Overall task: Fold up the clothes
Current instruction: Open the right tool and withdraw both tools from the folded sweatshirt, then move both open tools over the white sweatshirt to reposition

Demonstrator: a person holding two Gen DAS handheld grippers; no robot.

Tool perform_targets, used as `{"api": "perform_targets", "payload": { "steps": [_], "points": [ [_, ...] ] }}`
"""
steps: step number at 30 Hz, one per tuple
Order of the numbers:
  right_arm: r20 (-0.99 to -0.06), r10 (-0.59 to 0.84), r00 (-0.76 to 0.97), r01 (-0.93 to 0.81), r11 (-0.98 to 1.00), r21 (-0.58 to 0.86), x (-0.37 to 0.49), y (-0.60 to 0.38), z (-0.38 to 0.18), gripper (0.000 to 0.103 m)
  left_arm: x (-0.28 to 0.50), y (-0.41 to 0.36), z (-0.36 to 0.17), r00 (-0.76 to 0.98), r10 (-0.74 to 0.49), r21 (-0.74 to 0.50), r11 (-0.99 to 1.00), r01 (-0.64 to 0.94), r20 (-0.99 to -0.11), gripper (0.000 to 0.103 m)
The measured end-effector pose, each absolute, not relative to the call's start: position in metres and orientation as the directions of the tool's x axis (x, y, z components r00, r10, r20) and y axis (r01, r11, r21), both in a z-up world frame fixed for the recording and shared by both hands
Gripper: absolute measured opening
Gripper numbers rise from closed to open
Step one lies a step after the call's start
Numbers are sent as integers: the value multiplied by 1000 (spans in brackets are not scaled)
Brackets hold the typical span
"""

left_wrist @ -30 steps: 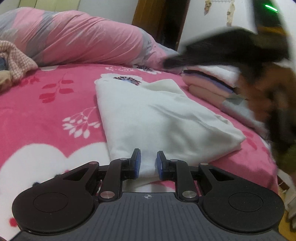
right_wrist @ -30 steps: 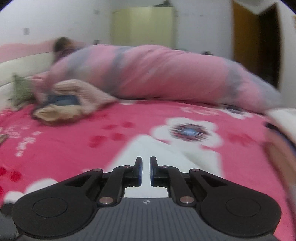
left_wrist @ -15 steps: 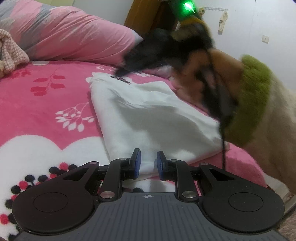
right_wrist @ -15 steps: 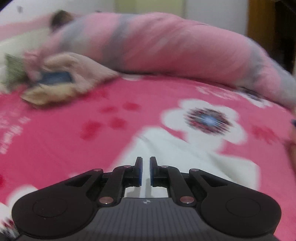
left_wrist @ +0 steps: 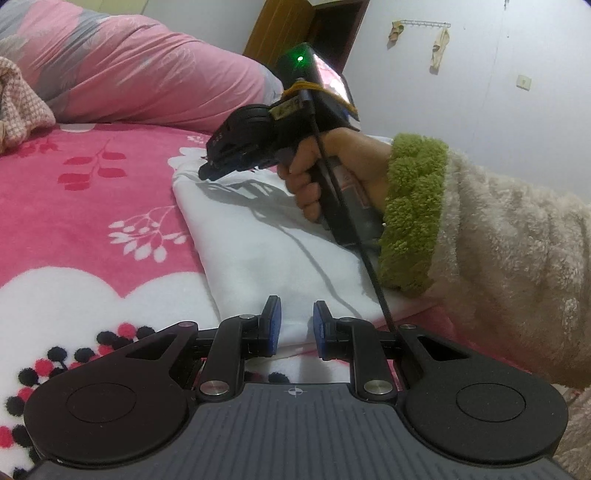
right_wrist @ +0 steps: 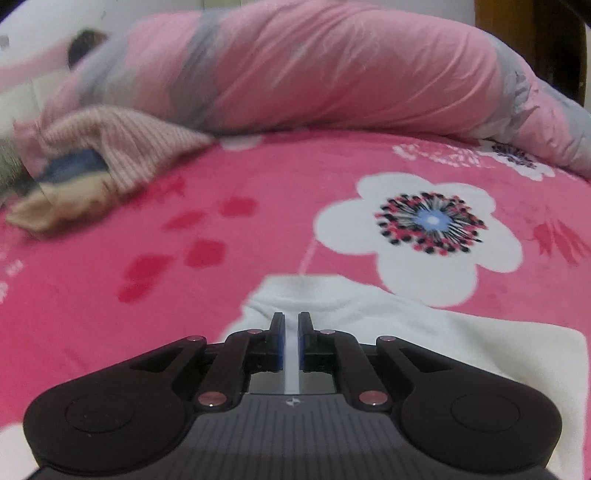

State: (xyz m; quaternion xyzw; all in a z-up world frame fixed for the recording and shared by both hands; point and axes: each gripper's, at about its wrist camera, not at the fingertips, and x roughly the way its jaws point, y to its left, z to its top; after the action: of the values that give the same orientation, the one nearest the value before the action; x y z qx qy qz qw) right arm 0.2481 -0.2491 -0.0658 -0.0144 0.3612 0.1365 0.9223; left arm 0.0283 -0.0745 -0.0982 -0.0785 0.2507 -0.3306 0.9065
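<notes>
The folded white garment (left_wrist: 280, 236) lies on the pink floral bedspread (left_wrist: 92, 206). The right gripper (right_wrist: 291, 336), jaws nearly closed on nothing, hovers over its far end; the left gripper (left_wrist: 294, 326), slightly parted and empty, sits at its near edge. Best to press flat — then pinch 2 corners evenly. A pink duvet (left_wrist: 140, 74) lies at 11 o'clock, a doorway (left_wrist: 314, 33) at 12.
</notes>
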Motion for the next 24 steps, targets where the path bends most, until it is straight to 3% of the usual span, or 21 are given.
{"api": "perform_targets", "payload": {
  "steps": [6, 10, 14, 19, 24],
  "points": [
    [-673, 254, 695, -241, 964, 115, 244, -262, -57, 6, 26, -76, -95, 655, -631, -309, 776, 550, -416, 19],
    [-627, 370, 685, -395, 912, 107, 193, -261, -26, 6, 27, -74, -95, 652, -635, -320, 772, 549, -415, 19],
    [-734, 308, 605, -444, 896, 10, 176, -246, -61, 5, 29, -73, -96, 651, -637, -327, 771, 547, -413, 19],
    [-696, 269, 666, -383, 924, -10, 162, -244, -54, 6, 30, -71, -96, 647, -641, -343, 768, 541, -413, 19],
    [-645, 369, 669, -465, 885, 24, 119, -249, -22, 6, 29, -70, -96, 647, -642, -340, 767, 544, -412, 19]
  ]
}}
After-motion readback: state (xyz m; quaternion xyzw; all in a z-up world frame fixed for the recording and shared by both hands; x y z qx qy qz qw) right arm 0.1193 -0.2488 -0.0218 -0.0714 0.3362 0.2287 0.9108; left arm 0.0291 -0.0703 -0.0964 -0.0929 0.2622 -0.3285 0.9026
